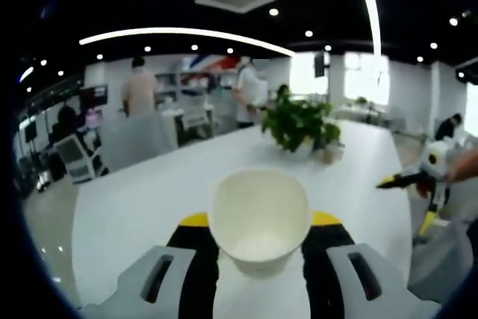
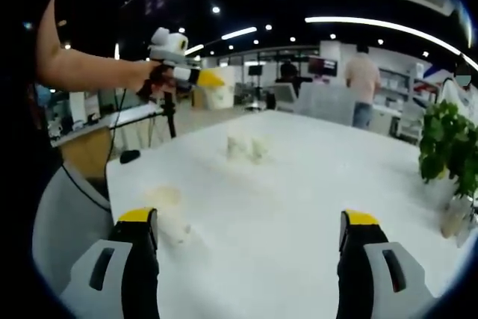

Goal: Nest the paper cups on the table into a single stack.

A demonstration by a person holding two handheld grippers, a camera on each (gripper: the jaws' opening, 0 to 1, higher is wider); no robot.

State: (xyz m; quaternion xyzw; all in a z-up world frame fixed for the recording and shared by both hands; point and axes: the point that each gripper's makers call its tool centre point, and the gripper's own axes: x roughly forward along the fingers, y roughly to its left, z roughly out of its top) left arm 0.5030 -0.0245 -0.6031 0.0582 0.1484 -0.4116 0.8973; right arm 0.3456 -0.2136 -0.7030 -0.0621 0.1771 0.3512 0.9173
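My left gripper (image 1: 259, 223) is shut on a white paper cup (image 1: 258, 214), whose open mouth faces the camera, above the white table (image 1: 134, 207). In the right gripper view that same left gripper (image 2: 208, 80) hangs high at the upper left in a hand, with the cup (image 2: 219, 95) in its jaws. My right gripper (image 2: 249, 222) stands wide open over the table (image 2: 299, 207), nothing between its jaws. Two paper cups (image 2: 246, 147) sit close together mid-table. Another blurred cup (image 2: 169, 213) rests just right of the left jaw. The right gripper (image 1: 399, 180) enters the left gripper view from the right.
A potted green plant (image 1: 299, 122) stands at the table's far end, the same plant (image 2: 448, 147) near the right edge of the right gripper view. People stand and office chairs (image 1: 75, 156) sit beyond the table. A forearm (image 2: 86, 72) reaches across the upper left.
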